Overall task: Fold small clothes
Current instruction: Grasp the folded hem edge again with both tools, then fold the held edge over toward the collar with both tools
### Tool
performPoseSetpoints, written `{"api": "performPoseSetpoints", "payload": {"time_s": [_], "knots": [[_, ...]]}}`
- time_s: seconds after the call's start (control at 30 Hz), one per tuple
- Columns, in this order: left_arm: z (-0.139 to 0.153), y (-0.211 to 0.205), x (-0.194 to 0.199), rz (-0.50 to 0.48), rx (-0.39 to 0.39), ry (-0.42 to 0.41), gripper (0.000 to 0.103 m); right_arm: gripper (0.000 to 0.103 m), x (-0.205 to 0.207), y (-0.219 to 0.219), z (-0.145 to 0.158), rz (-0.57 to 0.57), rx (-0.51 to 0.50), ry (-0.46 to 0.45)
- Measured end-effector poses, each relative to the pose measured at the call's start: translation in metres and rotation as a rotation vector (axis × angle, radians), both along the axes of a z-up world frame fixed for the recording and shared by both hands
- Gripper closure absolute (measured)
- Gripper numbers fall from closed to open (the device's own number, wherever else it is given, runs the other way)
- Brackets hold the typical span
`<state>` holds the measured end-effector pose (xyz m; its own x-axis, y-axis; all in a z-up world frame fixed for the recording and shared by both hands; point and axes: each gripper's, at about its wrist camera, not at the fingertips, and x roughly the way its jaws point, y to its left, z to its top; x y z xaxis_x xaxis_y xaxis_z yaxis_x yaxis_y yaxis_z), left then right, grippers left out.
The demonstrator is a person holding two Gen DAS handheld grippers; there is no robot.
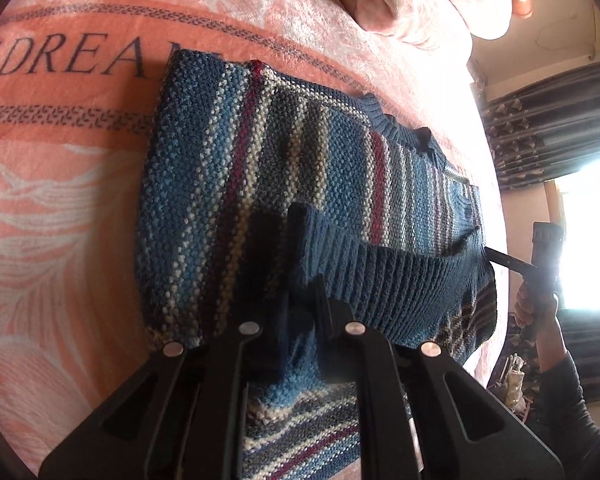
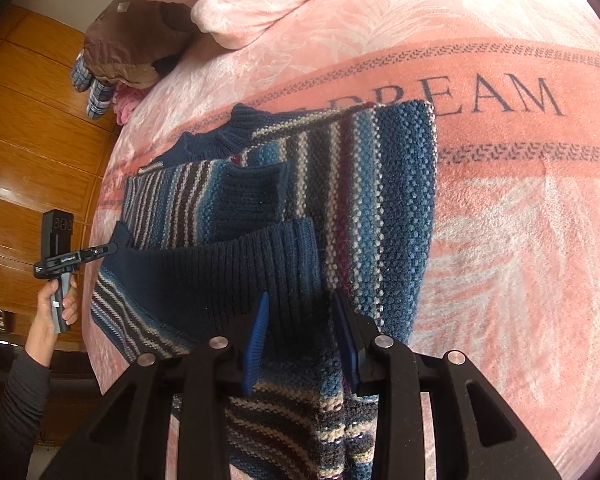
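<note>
Striped knit sweater point(image 2: 364, 200) spread on a pink blanket point(image 2: 500, 240) over the bed, partly folded, its ribbed navy hem point(image 2: 236, 276) lifted ahead of both claws. Right claw point(image 2: 304, 340) clamped on the hem's corner, blue pads pinching fabric. Left claw point(image 1: 296, 320) gripping the hem's other end, knit bunched between its fingers. Pillows point(image 2: 260, 4) lying well beyond
</note>
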<state>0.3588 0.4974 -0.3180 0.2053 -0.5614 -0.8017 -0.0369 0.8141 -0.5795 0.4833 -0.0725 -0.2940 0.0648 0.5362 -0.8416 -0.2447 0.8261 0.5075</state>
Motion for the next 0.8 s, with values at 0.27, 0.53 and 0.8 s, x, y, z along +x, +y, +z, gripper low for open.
{"api": "performPoseSetpoints", "payload": {"time_s": [0.27, 0.53, 0.8], "knots": [[-0.005, 0.004, 0.001, 0.032, -0.026, 0.008, 0.094, 0.076, 0.0, 0.0, -0.005, 0.005, -0.027, 0.003], [0.041, 0.011, -0.019, 0.05, -0.08, -0.109, 0.096, 0.098, -0.02, 0.004, 0.044, 0.041, -0.015, -0.126], [0.124, 0.017, -0.026, 0.066, -0.091, -0.352, 0.096, 0.098, -0.027, -0.012, 0.12, -0.025, 0.026, -0.339]]}}
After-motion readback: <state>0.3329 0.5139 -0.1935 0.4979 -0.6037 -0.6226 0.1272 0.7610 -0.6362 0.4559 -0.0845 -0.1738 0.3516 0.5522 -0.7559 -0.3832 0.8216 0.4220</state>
